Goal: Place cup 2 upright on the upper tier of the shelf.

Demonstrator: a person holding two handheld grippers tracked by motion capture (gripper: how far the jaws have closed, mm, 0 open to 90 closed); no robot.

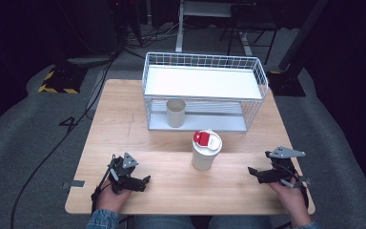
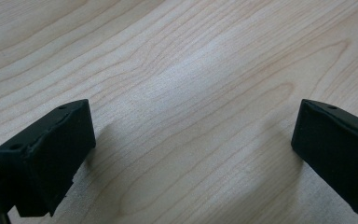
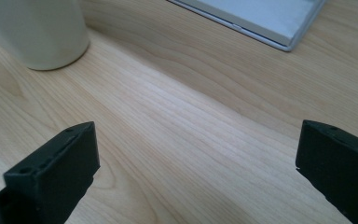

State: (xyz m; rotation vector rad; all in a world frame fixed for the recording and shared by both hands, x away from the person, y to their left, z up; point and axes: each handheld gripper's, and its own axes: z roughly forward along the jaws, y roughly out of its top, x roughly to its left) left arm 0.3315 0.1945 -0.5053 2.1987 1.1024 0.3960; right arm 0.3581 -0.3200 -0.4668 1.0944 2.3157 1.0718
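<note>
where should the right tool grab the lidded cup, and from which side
Grip the lidded cup around its plain cream wall below the lid, coming in level from its right, where the open right tool already sits. The cup stands upright and free on the table, and its wall looks narrow enough for the jaws; the red-and-white lid probably offers a poorer hold.

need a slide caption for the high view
Two open grippers, left gripper and right gripper, flank a red-lidded white cup before a white wire rack.
</note>
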